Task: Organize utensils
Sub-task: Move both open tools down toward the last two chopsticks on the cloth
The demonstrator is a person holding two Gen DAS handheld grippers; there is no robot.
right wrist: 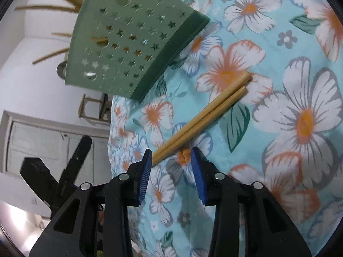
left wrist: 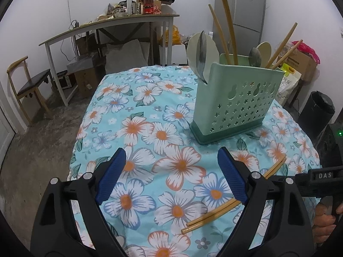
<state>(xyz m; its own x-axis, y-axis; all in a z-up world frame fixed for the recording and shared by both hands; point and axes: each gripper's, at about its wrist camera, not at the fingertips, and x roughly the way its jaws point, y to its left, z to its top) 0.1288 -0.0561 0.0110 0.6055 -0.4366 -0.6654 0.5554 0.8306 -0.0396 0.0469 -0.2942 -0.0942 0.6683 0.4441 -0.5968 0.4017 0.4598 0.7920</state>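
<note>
A pale green utensil holder (left wrist: 233, 98) with star cut-outs stands on the floral tablecloth (left wrist: 150, 111). It holds spoons and several chopsticks. A pair of wooden chopsticks (left wrist: 216, 212) lies flat on the cloth near the front. My left gripper (left wrist: 171, 160) is open and empty above the cloth, left of the pair. In the right wrist view the pair (right wrist: 203, 117) lies diagonally, its near ends between the jaws of my right gripper (right wrist: 170, 157), which is open. The holder (right wrist: 128, 40) is beyond it.
A desk (left wrist: 111, 25) piled with clutter, a chair (left wrist: 27, 85) and boxes stand past the table's far edge. A fridge (left wrist: 246, 15) stands at the back right. A black bin (left wrist: 317, 111) is to the right.
</note>
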